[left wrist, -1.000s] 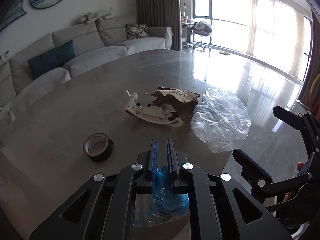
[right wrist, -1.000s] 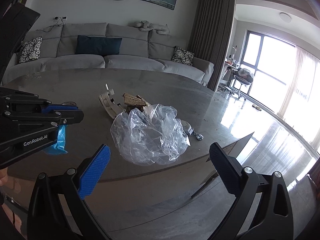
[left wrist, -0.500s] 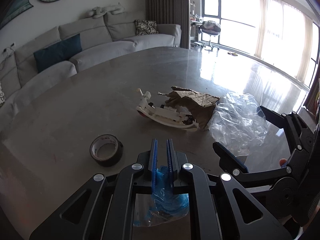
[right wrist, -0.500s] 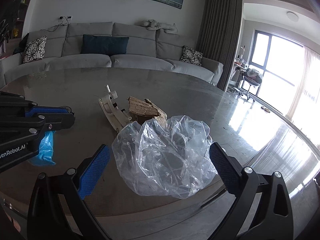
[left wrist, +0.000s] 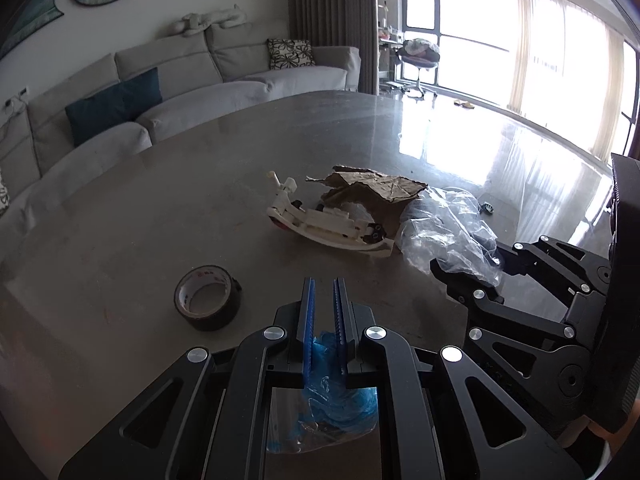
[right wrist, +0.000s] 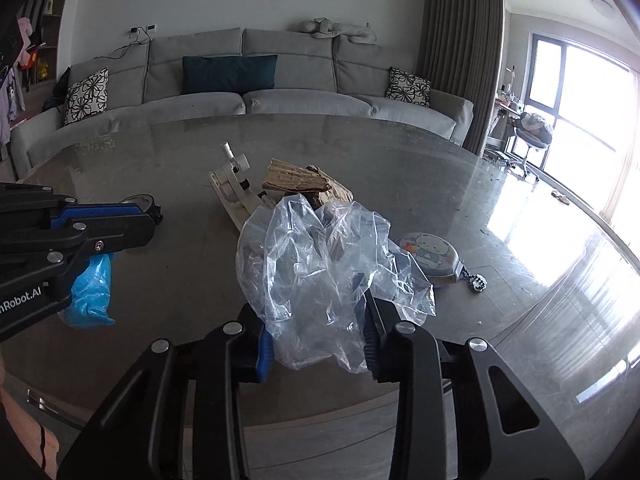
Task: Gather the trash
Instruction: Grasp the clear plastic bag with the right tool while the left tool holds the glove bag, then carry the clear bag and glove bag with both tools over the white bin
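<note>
A crumpled clear plastic bag [right wrist: 320, 264] lies near the table's front edge. My right gripper [right wrist: 316, 320] has it between the jaws, which are closing, and both pads press into the film. From the left wrist view the same bag [left wrist: 448, 232] bunches over the right gripper [left wrist: 468, 264]. My left gripper [left wrist: 323, 292] is shut on a blue plastic bag [left wrist: 332, 400] that hangs below its fingers; in the right wrist view this blue bag [right wrist: 92, 292] dangles at the left. Behind the clear bag lie torn brown cardboard [left wrist: 372, 192] and a white plastic piece [left wrist: 328, 228].
A roll of dark tape [left wrist: 208, 300] sits left of my left gripper on the grey table [left wrist: 160, 208]. A round tin with a bear picture [right wrist: 432, 256] and a small chain lie right of the clear bag. A grey sofa stands beyond the table.
My right gripper moved forward around the clear bag and its jaws went from wide open to closed against it. The left gripper kept its hold on the blue bag.
</note>
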Demonstrator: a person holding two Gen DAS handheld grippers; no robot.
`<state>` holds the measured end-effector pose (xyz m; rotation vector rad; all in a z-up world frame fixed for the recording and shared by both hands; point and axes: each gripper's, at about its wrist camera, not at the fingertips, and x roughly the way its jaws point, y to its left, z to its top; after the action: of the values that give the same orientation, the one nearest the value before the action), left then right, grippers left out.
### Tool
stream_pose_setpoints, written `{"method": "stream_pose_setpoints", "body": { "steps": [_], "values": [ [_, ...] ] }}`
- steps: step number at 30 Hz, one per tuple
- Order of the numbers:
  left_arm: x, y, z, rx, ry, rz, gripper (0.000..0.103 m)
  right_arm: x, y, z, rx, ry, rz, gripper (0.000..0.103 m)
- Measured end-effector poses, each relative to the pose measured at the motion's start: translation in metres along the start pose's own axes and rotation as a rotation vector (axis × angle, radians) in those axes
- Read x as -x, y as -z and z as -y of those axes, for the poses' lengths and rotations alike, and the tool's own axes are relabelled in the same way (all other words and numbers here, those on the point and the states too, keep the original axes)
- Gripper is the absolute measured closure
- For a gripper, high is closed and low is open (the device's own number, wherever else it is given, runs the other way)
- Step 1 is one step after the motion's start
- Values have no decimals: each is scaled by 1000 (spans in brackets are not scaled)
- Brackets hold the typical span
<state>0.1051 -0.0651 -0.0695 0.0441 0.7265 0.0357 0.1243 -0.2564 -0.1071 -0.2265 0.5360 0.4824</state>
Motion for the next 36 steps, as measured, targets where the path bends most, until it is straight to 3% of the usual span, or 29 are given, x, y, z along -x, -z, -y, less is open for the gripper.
{"method": "stream_pose_setpoints", "body": {
  "steps": [6,11,25,36],
  "values": [
    [3,0,-1,4,-2,10,92,9,-4,-7,30,13,21,85],
    [7,0,-1,4,0,21,92,23,-10,-12,45,25,58,88],
    [27,2,8,-21,45,58,92,70,-25,-13,49,92,112,90],
    [45,6,36,-115,119,83,92,114,-8,-3,18,172,109,90]
  ]
}}
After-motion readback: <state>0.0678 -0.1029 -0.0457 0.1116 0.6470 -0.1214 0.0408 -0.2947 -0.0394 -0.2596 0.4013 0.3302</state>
